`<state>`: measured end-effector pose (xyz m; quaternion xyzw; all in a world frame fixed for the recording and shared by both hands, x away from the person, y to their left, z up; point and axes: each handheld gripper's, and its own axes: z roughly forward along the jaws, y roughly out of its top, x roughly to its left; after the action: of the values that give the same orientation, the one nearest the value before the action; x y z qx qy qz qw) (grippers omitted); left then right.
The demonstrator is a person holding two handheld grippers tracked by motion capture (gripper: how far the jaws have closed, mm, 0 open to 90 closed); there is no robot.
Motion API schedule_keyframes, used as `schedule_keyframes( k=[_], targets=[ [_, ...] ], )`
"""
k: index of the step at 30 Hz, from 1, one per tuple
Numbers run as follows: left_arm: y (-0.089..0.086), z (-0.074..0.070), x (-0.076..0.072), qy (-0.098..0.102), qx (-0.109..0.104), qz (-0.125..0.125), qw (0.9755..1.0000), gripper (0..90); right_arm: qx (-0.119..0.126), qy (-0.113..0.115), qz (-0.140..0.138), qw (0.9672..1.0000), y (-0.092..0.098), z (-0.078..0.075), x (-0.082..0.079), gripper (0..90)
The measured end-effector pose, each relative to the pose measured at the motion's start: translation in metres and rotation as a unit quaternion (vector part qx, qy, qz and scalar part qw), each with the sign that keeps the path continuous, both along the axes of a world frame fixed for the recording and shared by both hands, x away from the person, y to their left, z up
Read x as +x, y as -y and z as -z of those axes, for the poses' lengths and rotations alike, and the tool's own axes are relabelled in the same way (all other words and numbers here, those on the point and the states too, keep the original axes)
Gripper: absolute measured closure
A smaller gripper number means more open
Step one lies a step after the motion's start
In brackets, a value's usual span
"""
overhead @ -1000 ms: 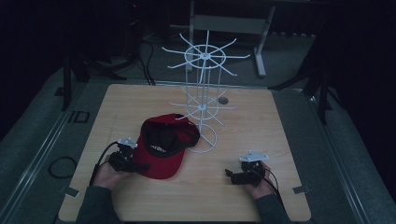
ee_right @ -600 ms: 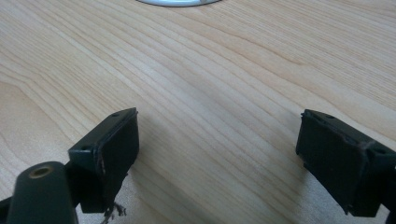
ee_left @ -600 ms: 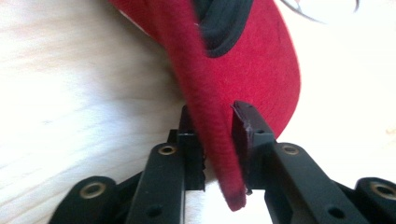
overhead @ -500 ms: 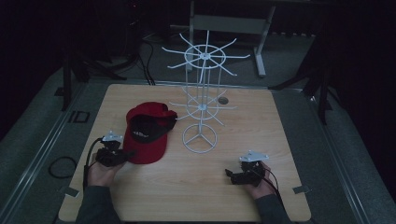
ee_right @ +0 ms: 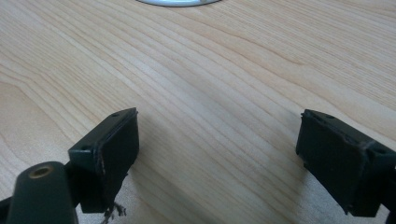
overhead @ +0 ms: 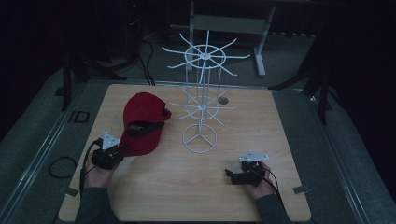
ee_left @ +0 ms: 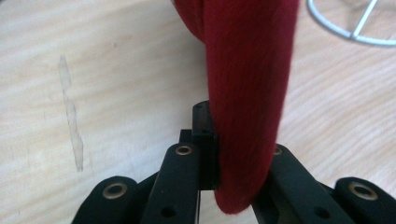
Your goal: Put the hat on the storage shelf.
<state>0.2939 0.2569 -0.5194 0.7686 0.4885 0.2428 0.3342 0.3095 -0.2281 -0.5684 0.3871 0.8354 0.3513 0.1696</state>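
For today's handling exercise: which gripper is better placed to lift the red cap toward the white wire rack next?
Left. The left gripper is shut on the red cap brim; the right gripper sits open, apart.

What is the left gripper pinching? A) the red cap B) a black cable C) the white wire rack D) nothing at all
A: in the left gripper view the fingers are clamped on the brim of the red cap, with red fabric pressed between them, and the left gripper sits at the cap's edge in the high view.
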Motion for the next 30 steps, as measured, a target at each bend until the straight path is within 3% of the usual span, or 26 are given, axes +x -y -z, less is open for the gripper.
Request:
schedule_keyframes(
  k=[5,9,12,25,30],
  targets=[
    [-0.01,0.003,0.0,-0.027,-0.012,0.006,0.9995,83.3,0.0,0.0,0.0,1.0,0.0,0.0,0.0,13.1],
    [-0.014,0.005,0.0,-0.034,-0.019,0.012,0.9992,83.2,0.0,0.0,0.0,1.0,0.0,0.0,0.0,13.1],
    [-0.013,0.005,0.001,-0.024,-0.032,0.01,0.9992,85.7,0.0,0.0,0.0,1.0,0.0,0.0,0.0,13.1],
    [0.004,0.001,0.005,0.014,-0.02,-0.004,0.9997,86.2,0.0,0.0,0.0,1.0,0.0,0.0,0.0,13.1],
    [0.004,-0.004,0.004,0.024,-0.03,-0.011,0.9992,86.2,0.0,0.0,0.0,1.0,0.0,0.0,0.0,13.1]
  ],
)
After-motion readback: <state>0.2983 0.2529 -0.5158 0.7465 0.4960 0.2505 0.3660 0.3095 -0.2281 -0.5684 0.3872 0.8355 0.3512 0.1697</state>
